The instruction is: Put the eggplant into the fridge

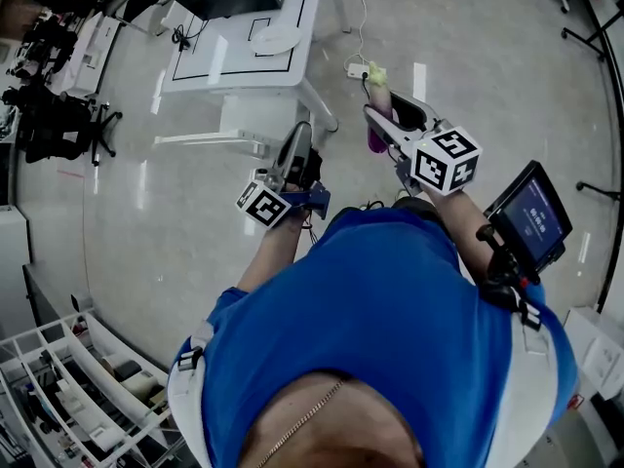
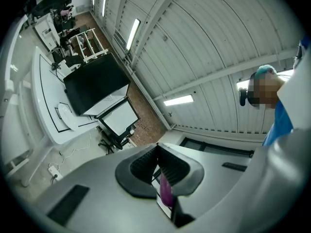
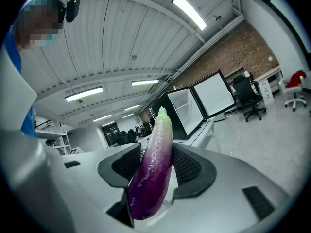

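Person [image 1: 390,300]: one, in a blue shirt, nearest the head camera, standing back from the white table [image 1: 292,27].
Grippers: two, each with one black-and-white marker cube. The left gripper [image 1: 297,149] is by the table's near leg and the right gripper [image 1: 390,115] is off its right side.
Eggplant [image 1: 377,94]: one, in the right gripper, right of the table. Its long axis is level and the green tip points away from the person.
Screen [image 1: 531,213]: one, well right of the table; its print is too small to read.
Left gripper view: pads pressed together at their tips. One black fridge [image 2: 92,84] stands on the table with its door open.
Right gripper view: jaws clamped on the eggplant's purple middle. The green end is forward, its tip just left of the fridge on the table.
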Tool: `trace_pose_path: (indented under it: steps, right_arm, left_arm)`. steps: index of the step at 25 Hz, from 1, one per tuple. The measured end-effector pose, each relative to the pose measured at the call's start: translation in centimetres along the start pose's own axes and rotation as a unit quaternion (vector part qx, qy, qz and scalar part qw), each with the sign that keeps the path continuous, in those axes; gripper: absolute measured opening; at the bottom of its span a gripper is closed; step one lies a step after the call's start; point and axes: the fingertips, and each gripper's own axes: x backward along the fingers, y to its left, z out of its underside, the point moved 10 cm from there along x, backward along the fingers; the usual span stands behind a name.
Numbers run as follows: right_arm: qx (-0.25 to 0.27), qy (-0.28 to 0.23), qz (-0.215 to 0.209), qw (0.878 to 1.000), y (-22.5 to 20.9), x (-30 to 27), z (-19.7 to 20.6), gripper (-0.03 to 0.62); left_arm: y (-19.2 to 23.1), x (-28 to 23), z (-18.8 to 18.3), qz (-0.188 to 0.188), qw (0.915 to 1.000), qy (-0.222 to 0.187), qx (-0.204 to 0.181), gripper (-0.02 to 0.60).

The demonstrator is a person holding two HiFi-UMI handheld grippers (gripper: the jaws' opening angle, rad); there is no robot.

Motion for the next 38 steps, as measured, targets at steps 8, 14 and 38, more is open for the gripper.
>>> trace_pose_path:
  steps: [8, 14, 38]
  right_arm:
    - [-0.01, -0.01, 0.029, 0.999, -0.4, 1.2, 0.0, 0.209]
    - [-0.013, -0.017, 0.052, 0.998, -0.1, 1.5, -0.1, 0.209]
    - [-0.008, -0.048, 0.096, 0.994, -1.9, 2.4, -0.9, 0.209]
  left_arm:
    - [-0.1, -0.6, 0.3, 0.012, 0.9997, 0.02, 0.011, 0.008]
    - [0.3, -1.3, 0.2, 0.023, 0.9988, 0.037, 0.021, 0.008]
    - [1.6, -4.3, 0.7, 0.052, 0.9955, 0.076, 0.019, 0.008]
